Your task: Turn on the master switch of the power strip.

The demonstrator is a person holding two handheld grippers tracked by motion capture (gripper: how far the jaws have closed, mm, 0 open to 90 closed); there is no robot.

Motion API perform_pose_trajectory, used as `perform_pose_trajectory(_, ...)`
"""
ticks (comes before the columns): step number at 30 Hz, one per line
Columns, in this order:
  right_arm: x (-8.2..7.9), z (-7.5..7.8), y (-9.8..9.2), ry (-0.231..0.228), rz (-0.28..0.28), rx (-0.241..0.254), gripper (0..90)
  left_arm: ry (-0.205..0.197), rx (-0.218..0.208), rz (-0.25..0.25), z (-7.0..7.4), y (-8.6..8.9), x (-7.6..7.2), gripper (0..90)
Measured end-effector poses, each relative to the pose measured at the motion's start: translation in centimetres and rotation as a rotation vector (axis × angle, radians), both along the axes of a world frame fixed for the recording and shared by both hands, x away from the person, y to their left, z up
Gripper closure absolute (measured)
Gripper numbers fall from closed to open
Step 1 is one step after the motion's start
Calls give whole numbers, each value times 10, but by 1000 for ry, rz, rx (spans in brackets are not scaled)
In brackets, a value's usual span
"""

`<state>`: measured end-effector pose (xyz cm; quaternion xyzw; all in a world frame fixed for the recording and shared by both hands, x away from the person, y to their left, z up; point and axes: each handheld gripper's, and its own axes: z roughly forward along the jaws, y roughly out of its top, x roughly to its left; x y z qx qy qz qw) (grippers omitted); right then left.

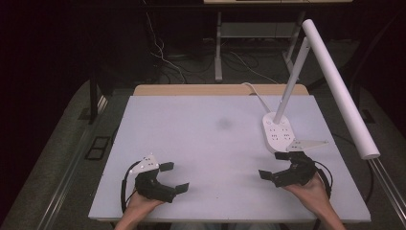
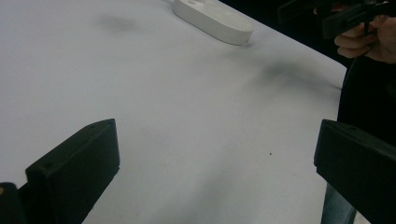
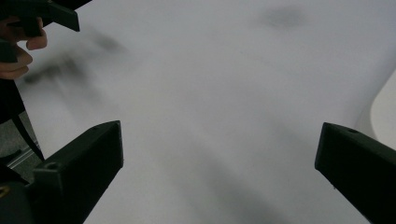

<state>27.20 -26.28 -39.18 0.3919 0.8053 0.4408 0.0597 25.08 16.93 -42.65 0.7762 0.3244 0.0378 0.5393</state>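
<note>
Looks like the start, nothing gripped: left gripper (image 1: 174,178) & right gripper (image 1: 274,165) both spread wide and empty over the white table (image 1: 201,143), right one just beside the lamp's power-strip base (image 1: 278,132), prob next target, needs short reach fwd.

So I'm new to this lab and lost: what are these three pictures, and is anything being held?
A person sits at a white table holding a hand-held gripper in each hand; there is no robot arm. The high view looks down from above: the left gripper is at its left, the right gripper at its right. The other two pictures come from cameras riding on the grippers, looking out between each one's two black jaws. Both grippers are open and hold nothing. On the table stands a white desk lamp, its base just beyond the right gripper; the base also appears in the left gripper view.
</note>
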Motion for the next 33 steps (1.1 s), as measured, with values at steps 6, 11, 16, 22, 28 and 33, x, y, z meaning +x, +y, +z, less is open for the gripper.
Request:
perform_pose_trajectory(6,8,6,3,2,6,-11,5,0,2,-3,0,0,0,0)
perform_pose_trajectory(11,16,12,5,-1,6,-16,5,0,2,-3,0,-1,0,0)
perform_pose_trajectory(16,21,15,6,6,8,-10,5,1,1,-5,-1,-1,1,0)
perform_pose_trajectory(22,31,21,8,10,4,-12,5,2,0,3,-1,-1,1,0)
perform_pose_trajectory(28,40,26,9,0,5,-29,5,3,3,5,-1,-1,1,0)
perform_pose_trajectory(33,49,31,11,7,0,-42,5,3,3,4,-1,-1,1,0)
